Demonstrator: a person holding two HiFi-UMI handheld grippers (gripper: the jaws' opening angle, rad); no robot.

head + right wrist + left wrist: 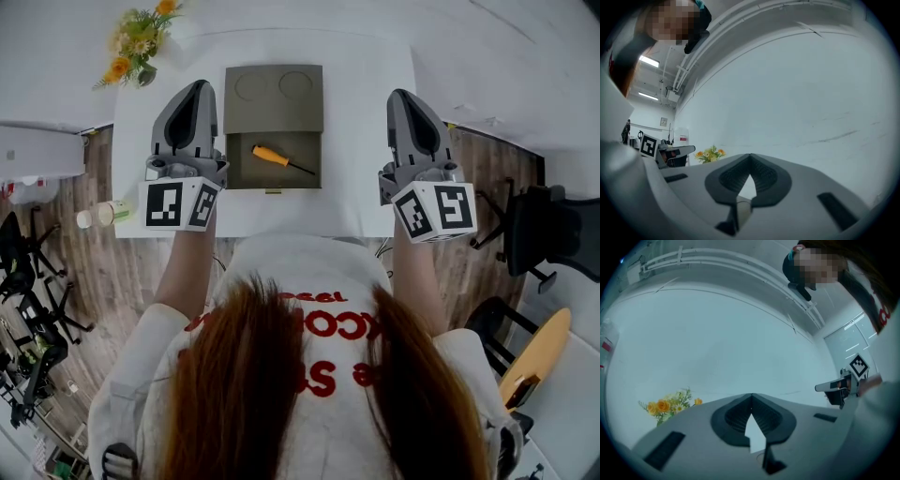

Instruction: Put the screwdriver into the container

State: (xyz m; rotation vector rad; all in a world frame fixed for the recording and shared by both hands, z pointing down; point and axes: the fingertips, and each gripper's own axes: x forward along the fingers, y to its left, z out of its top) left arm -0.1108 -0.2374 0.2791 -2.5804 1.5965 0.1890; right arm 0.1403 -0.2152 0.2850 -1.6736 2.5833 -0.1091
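An orange-handled screwdriver [280, 159] lies inside the open olive-green container [240, 174] at the middle of the white table [356, 202]; the container's lid [273, 97] is folded back behind it. My left gripper [200, 88] hovers left of the container, my right gripper [401, 97] right of it. Both are held above the table with jaws shut and nothing between them. In the left gripper view the left gripper [751, 395] faces a bare wall; in the right gripper view the right gripper [750, 156] does too.
A bunch of yellow and orange flowers [137, 42] stands at the table's far left corner. A small bottle [103, 215] lies off the table's left edge. Chairs [544, 234] stand on the wooden floor at the right, stands at the left.
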